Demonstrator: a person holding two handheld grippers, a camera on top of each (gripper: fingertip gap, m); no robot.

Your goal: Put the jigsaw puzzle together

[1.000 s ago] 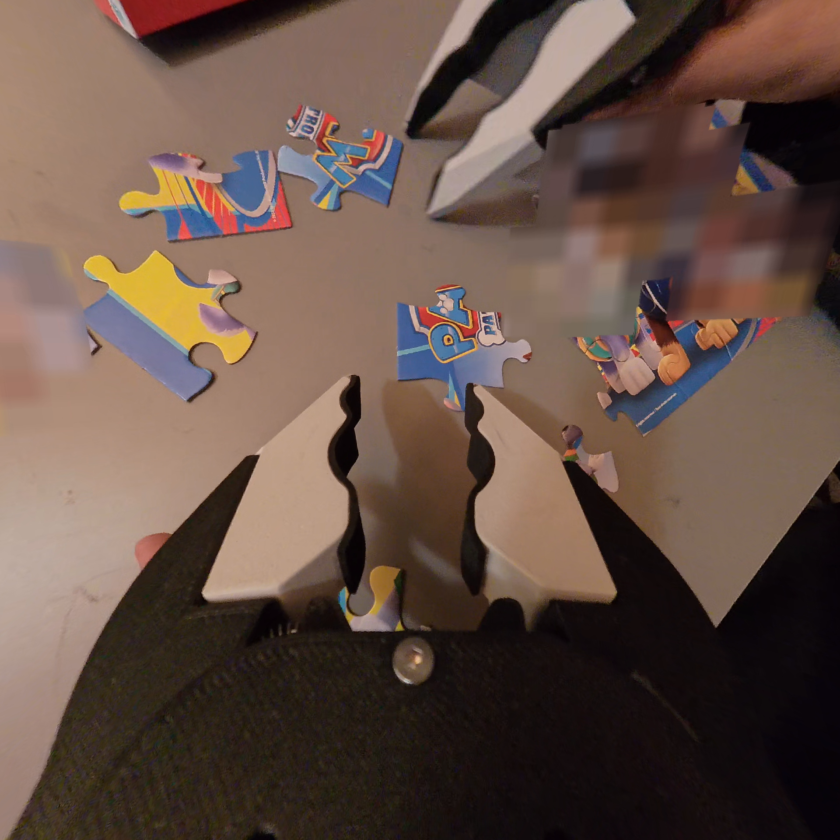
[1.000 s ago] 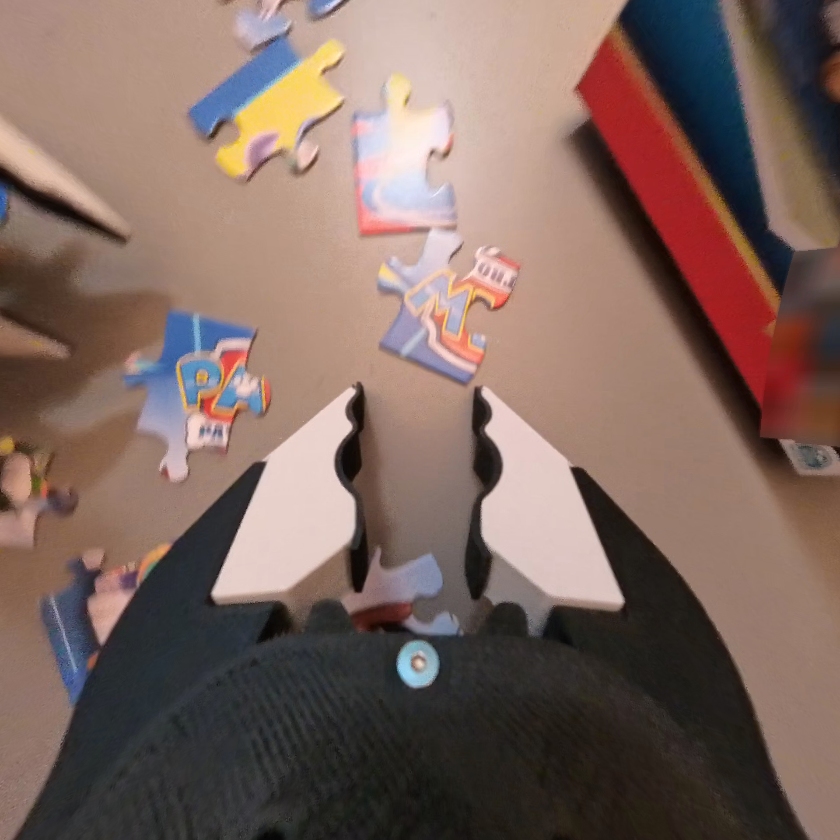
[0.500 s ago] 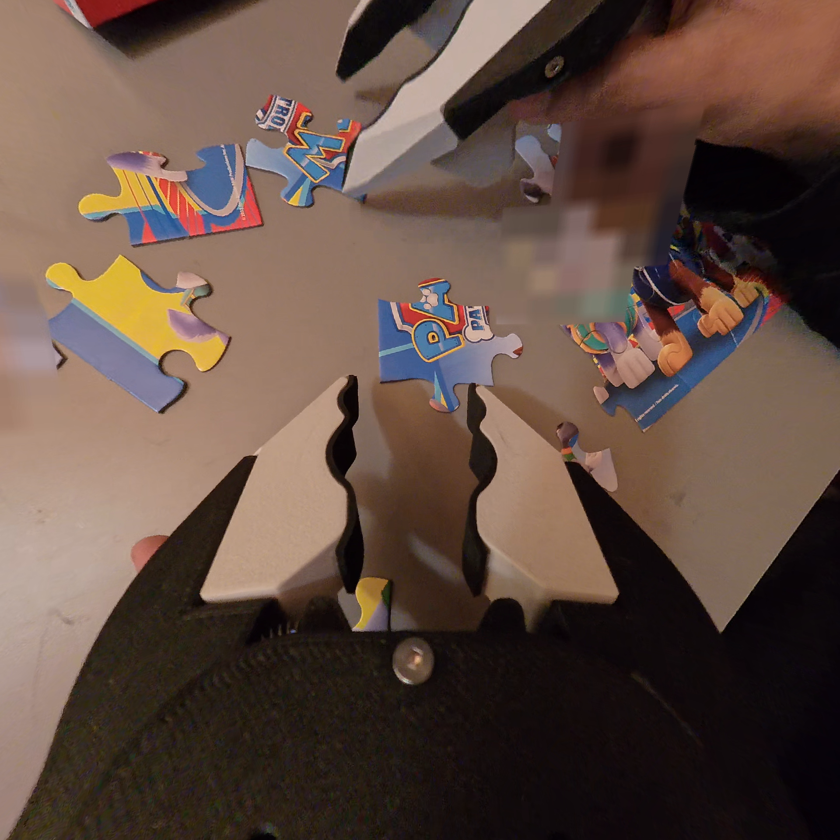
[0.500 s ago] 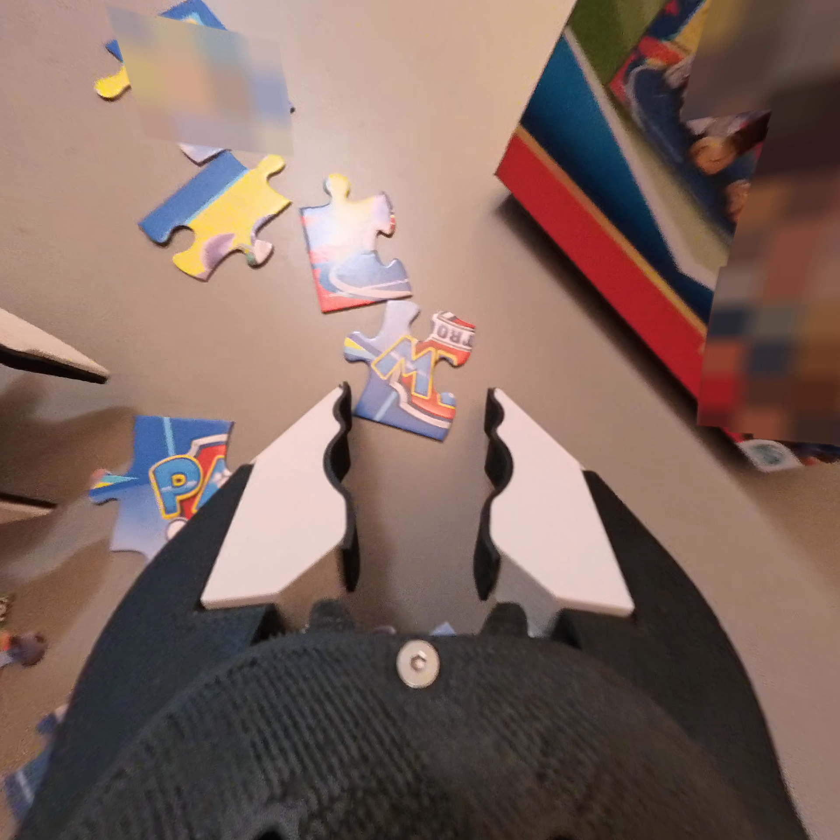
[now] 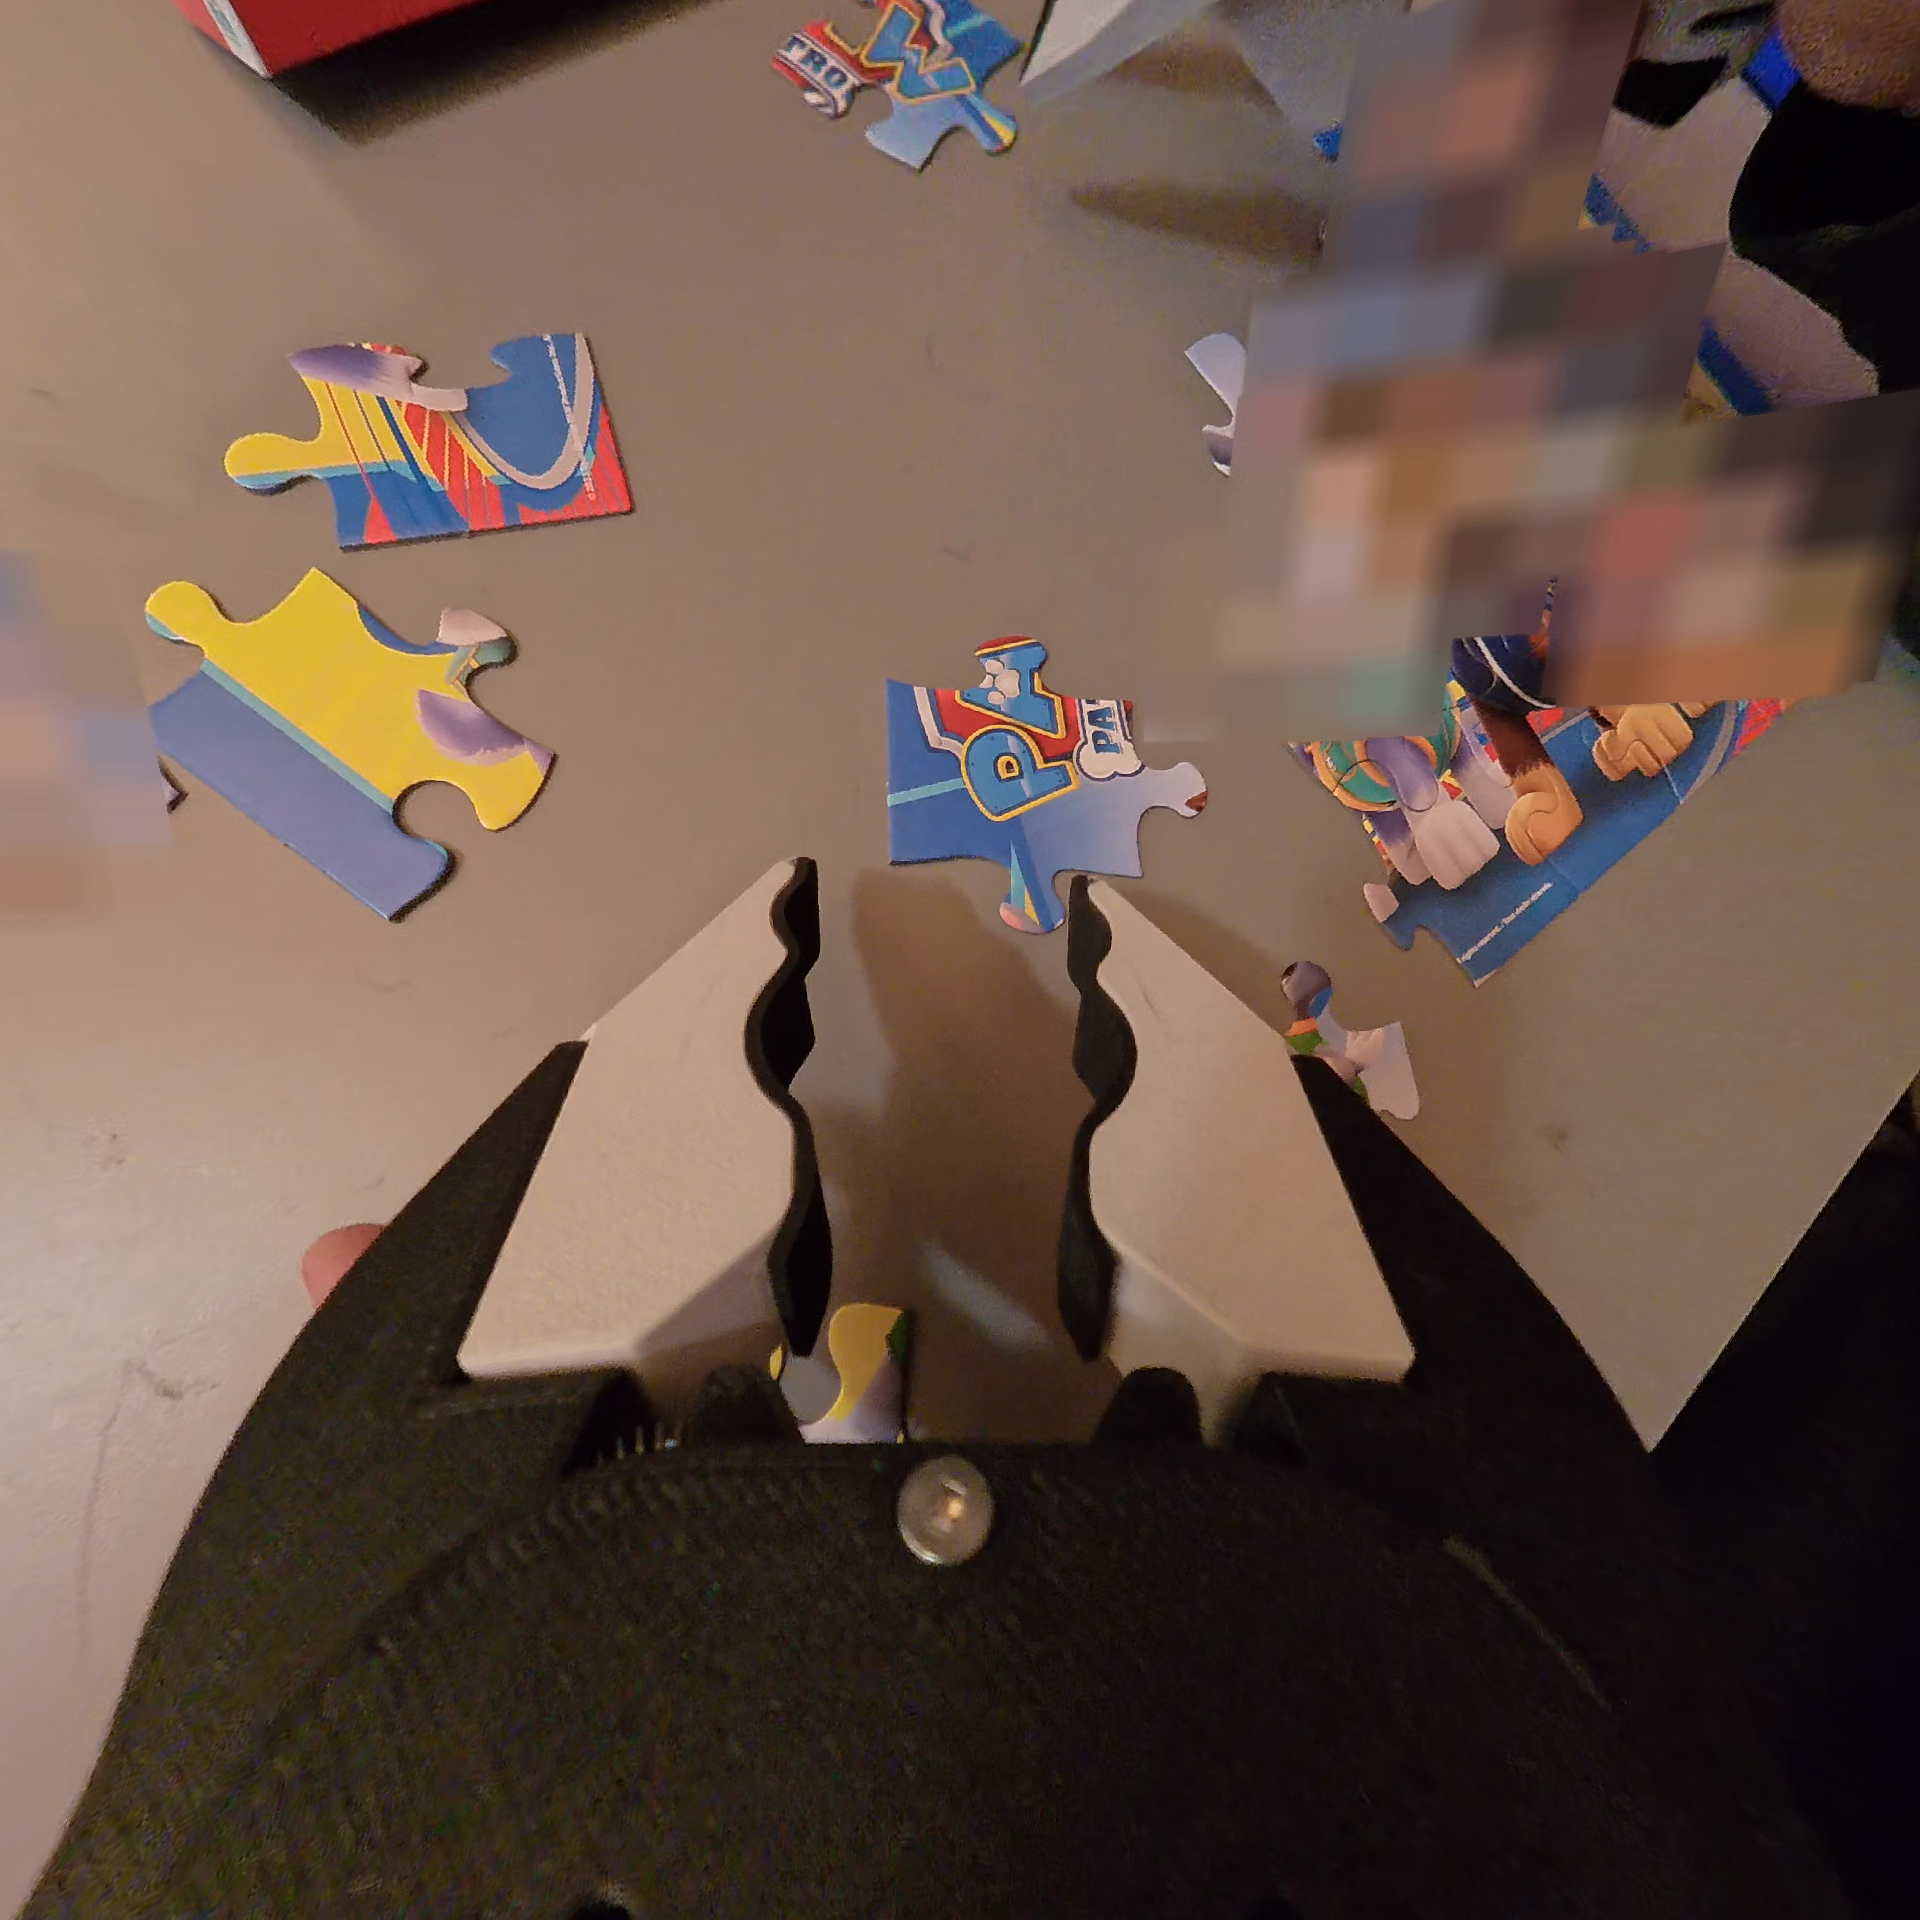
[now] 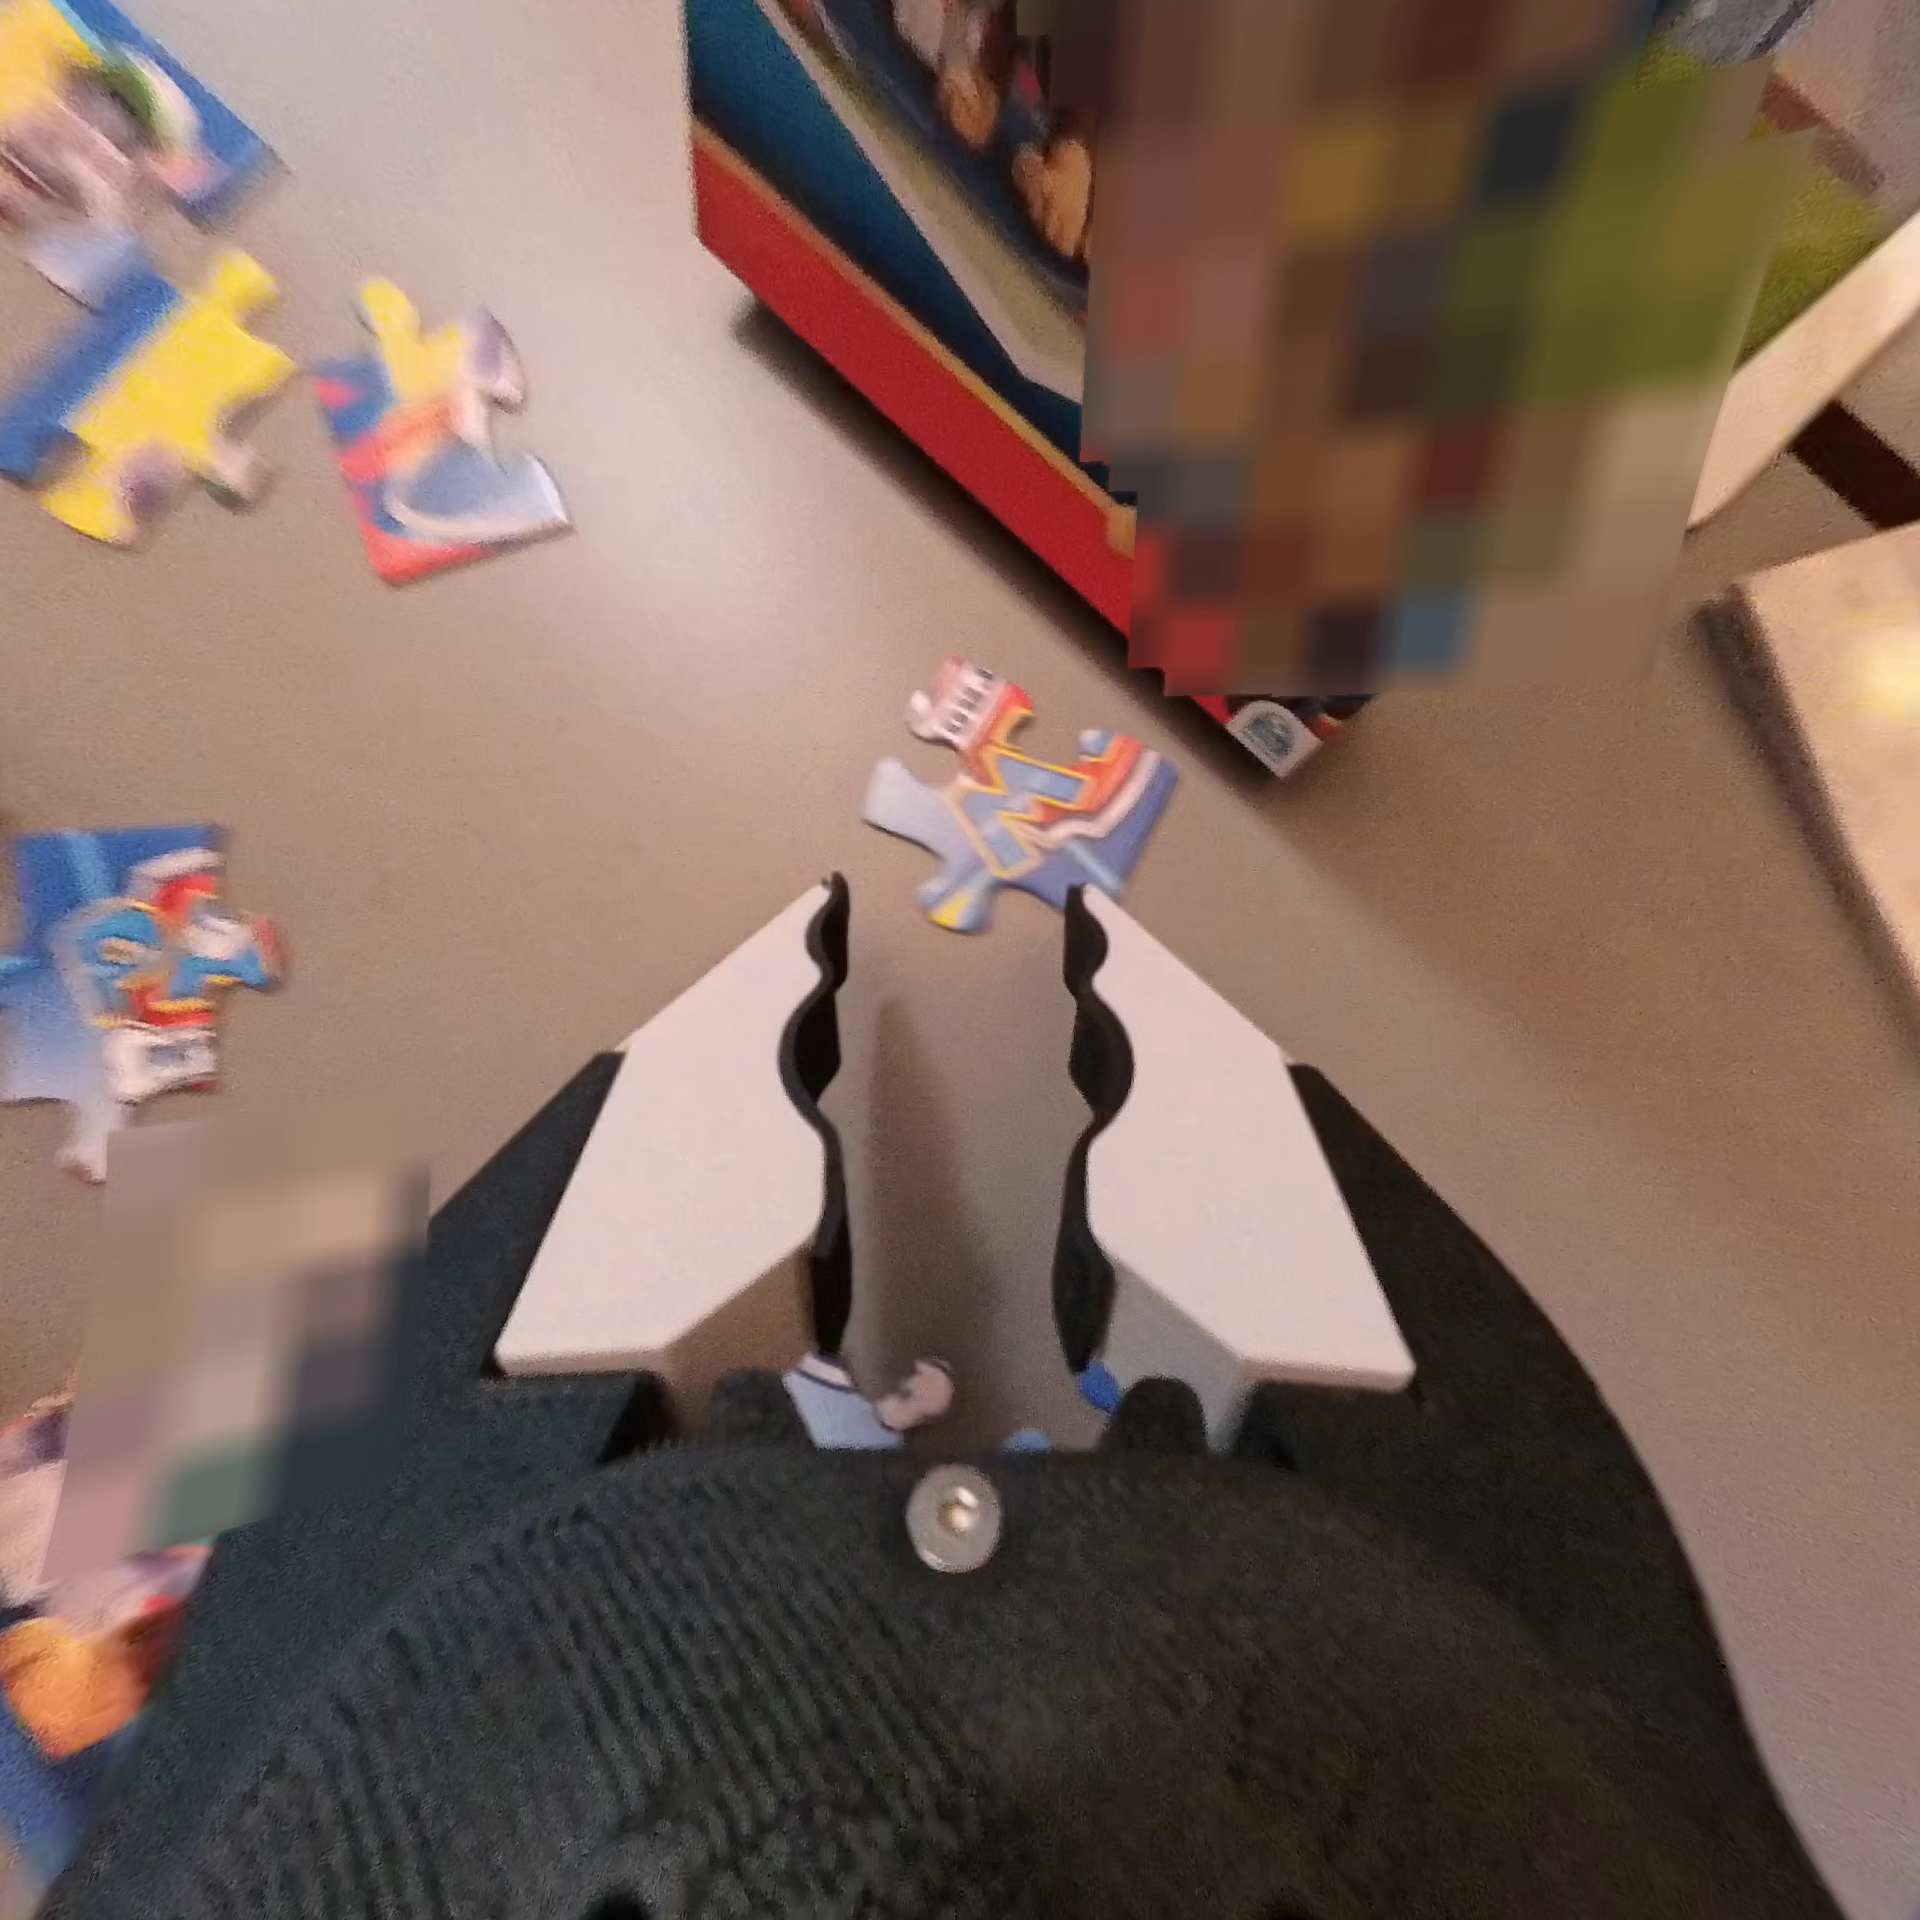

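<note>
My left gripper (image 5: 940,883) is open and empty, low over the grey table (image 5: 831,312). A blue puzzle piece with part of a logo (image 5: 1018,779) lies flat just ahead; its lower tab sits beside my right fingertip (image 5: 1086,904). My right gripper (image 6: 956,899) is open and empty. A blue, red and white puzzle piece (image 6: 1023,800) lies flat just beyond its tips, near the right one. That piece also shows at the top of the left wrist view (image 5: 914,73), beside a white finger of the right gripper (image 5: 1101,31).
A yellow and blue piece (image 5: 312,727) and a red, blue and yellow piece (image 5: 447,447) lie to the left. Joined pieces (image 5: 1538,810) and a small piece (image 5: 1351,1049) lie to the right. A red and blue box (image 6: 914,343) stands behind. A pale ledge (image 6: 1829,727) is at the right. One gripper's finger ends stand about 20 cm off the other's. The logo (image 5: 1018,779) is closer to my left gripper, around 4 cm from its tips; the right tips are 15 cm off. The right camera catches it too, in the right wrist view (image 6: 113,960).
The blue, red and white piece has slid and turned towards the red box. My right gripper followed it; its jaws widened, then narrowed on nothing. My left gripper has barely moved.
</note>
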